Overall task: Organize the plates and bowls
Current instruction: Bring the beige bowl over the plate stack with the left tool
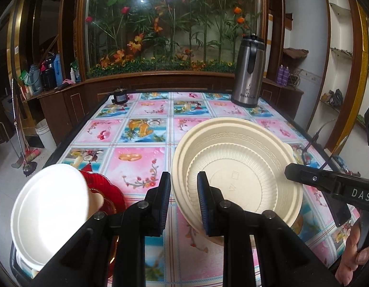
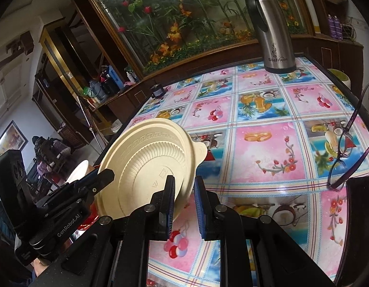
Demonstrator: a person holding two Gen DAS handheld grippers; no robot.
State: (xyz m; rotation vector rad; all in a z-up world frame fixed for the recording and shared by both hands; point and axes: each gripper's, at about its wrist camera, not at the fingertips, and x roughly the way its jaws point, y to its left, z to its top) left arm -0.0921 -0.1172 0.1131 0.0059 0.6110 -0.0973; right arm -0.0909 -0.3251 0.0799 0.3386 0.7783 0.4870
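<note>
A cream plastic bowl (image 1: pixel 241 167) with a fret-pattern rim is tilted up off the table, its underside facing the left camera. Its rim edge stands between the fingers of my left gripper (image 1: pixel 183 203), which are a little apart. In the right wrist view the same bowl (image 2: pixel 146 167) has its rim between the fingers of my right gripper (image 2: pixel 183 208), also a little apart. A white bowl (image 1: pixel 50 215) leans on a red glass plate (image 1: pixel 105 191) at the near left.
A steel thermos (image 1: pixel 249 71) stands at the table's far right corner. A small dark object (image 1: pixel 120 95) sits at the far left edge. Purple-framed glasses (image 2: pixel 344 153) and a dark phone (image 2: pixel 361 227) lie near the right edge. The flowered tablecloth (image 1: pixel 141 129) covers the table.
</note>
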